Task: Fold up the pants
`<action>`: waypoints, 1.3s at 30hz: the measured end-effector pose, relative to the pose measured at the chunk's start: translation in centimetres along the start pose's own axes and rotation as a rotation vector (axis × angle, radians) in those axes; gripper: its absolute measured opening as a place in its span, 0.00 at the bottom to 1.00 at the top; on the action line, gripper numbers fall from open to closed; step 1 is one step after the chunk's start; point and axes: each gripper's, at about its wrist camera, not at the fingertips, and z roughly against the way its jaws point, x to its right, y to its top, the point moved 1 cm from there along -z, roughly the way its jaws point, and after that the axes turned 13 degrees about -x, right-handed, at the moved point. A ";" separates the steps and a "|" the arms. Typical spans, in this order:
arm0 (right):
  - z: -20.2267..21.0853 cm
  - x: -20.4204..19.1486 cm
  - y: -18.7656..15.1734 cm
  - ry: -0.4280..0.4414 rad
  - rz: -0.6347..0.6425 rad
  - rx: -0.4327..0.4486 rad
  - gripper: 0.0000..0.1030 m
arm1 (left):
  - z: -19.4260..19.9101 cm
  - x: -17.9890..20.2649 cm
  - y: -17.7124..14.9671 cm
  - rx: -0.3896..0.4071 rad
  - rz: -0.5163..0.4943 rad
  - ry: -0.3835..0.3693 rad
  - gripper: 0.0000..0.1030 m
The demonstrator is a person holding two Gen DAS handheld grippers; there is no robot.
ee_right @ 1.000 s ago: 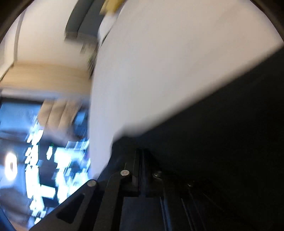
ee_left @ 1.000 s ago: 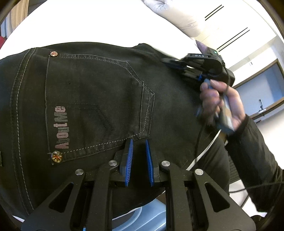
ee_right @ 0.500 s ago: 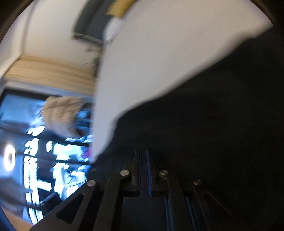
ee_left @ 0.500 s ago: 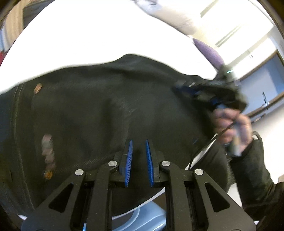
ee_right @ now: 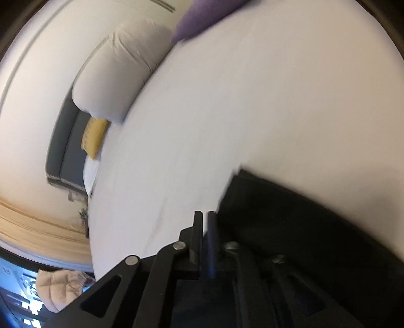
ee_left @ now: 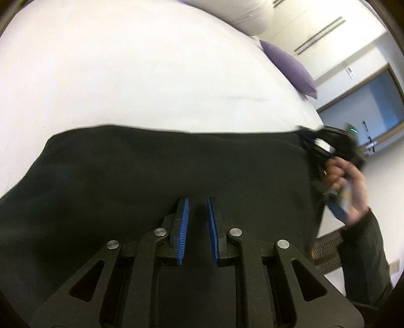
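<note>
The black pants (ee_left: 156, 171) lie across the near part of a white bed (ee_left: 126, 75), with a smooth dark face up and a straight far edge. My left gripper (ee_left: 197, 201) sits low over the cloth, its blue pads a narrow gap apart with dark cloth showing between them. My right gripper (ee_left: 318, 145) shows at the pants' far right corner, held by a hand. In the right wrist view the right gripper (ee_right: 205, 214) has its fingers nearly together at the corner of the pants (ee_right: 290, 217); the view is blurred.
A purple cushion (ee_left: 290, 68) and a white pillow (ee_left: 240, 12) lie at the head of the bed. In the right wrist view a white pillow (ee_right: 118, 73), a yellow cushion (ee_right: 94, 137) and a grey headboard (ee_right: 68, 146) sit at left.
The pants' pocket side with its logo is gone from view and a plain black face now lies on top. Both grippers swung forward over the bed and much more white sheet shows.
</note>
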 end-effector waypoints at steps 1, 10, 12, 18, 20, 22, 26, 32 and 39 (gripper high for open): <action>0.7 -1.0 -0.7 0.035 0.021 -0.006 0.11 | 0.3 -0.8 0.0 0.011 0.022 -0.021 0.14; -3.6 -5.9 -15.1 0.202 0.250 -0.365 0.18 | 2.7 -0.6 -3.1 0.033 -0.013 0.011 0.14; -5.9 -5.2 -15.5 0.167 0.231 -0.409 0.16 | 1.4 1.1 -3.0 0.010 -0.080 0.014 0.14; -9.0 -6.7 -11.2 0.009 0.224 -0.332 0.00 | -0.4 -1.3 -0.9 -0.019 0.013 -0.061 0.14; -8.6 -5.9 -9.5 0.001 0.200 -0.332 0.00 | -0.4 -2.1 -0.4 -0.006 0.020 -0.033 0.14; -8.7 -5.9 -7.8 -0.021 0.192 -0.282 0.00 | -0.5 -2.5 0.0 0.000 0.010 -0.007 0.14; -6.1 -5.6 -4.9 -0.125 0.171 -0.113 0.00 | 0.5 -2.7 -0.2 0.026 -0.009 0.042 0.14; 0.0 -5.7 -6.5 -0.074 0.117 -0.043 0.22 | 5.7 -5.3 -1.8 0.146 0.080 0.123 0.14; -2.5 -9.1 -18.6 0.233 0.344 -0.410 0.27 | 5.2 -3.7 -5.9 0.080 0.014 -0.007 0.14</action>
